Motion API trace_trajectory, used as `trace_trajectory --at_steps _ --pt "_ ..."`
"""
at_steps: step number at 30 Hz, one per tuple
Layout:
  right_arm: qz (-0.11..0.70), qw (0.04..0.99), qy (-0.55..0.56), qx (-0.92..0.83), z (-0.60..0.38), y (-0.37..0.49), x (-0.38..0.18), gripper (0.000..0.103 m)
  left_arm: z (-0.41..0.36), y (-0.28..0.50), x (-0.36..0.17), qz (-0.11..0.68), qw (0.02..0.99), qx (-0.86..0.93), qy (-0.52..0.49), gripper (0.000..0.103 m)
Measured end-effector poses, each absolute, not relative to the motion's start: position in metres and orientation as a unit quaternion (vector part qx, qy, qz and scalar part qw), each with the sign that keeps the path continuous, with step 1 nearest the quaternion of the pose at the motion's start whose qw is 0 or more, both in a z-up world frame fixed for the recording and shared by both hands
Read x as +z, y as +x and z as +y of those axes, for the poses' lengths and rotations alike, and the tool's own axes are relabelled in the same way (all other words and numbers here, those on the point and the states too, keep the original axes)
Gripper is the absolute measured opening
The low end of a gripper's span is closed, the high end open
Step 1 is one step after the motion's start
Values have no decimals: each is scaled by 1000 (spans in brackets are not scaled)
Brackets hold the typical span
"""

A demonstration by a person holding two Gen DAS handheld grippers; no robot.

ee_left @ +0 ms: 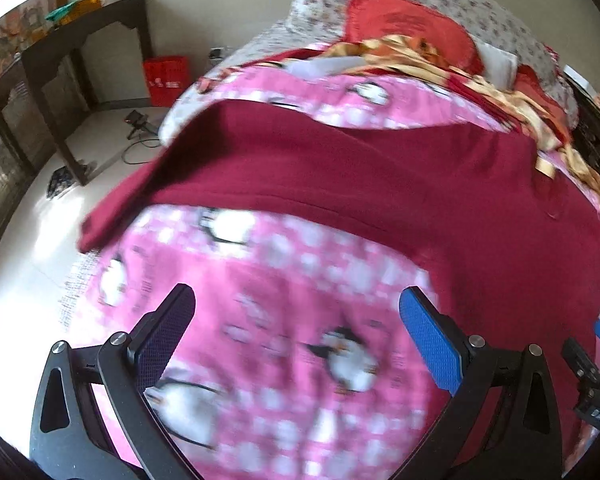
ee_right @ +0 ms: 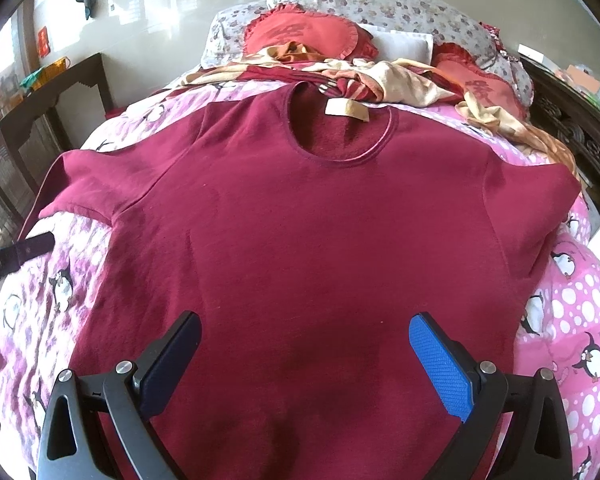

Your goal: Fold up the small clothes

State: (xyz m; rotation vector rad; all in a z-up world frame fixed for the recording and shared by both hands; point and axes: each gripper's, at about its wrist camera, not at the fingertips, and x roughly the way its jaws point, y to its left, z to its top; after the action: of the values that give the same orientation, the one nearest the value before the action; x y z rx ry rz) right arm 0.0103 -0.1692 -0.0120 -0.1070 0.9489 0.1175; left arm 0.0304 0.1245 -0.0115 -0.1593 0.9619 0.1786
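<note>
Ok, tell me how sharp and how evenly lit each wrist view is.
Left wrist view: motion-blurred, worst on the pink penguin blanket; the floor at left is blown out by glare. Right wrist view: sharp, the maroon shirt evenly lit, with a darker shadow near the right claw; glare on the back wall. Both bend strongly at the fisheye edges.

Left wrist view was motion-blurred: penguin print on the pink blanket [ee_left: 284, 360] smeared. Maroon shirt [ee_left: 380, 184] ran off the right edge there; its hem sat below the frame in the right view. Neck label [ee_right: 346, 109] text was unreadable.
</note>
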Motion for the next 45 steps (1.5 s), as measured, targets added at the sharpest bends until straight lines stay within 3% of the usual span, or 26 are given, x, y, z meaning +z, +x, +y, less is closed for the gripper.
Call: trace_trajectory --at_steps 8,12,16,26,35,45 --pt "465 881 -55 67 -159 12 -19 103 228 63 -26 462 868 171 -67 102" --pt "470 877 -64 73 -151 14 -22 103 260 86 -47 481 855 188 -45 92" --pt "475 873 -77 78 -143 17 -26 103 274 98 -58 476 861 174 -41 91" --pt "476 871 -81 92 -134 21 -31 103 274 110 -50 499 858 110 -45 14" --pt "463 879 -73 91 -146 15 -22 103 256 95 -2 509 852 37 -114 5" --pt "448 891 -35 70 -179 13 -4 103 106 100 104 480 850 -182 -120 5"
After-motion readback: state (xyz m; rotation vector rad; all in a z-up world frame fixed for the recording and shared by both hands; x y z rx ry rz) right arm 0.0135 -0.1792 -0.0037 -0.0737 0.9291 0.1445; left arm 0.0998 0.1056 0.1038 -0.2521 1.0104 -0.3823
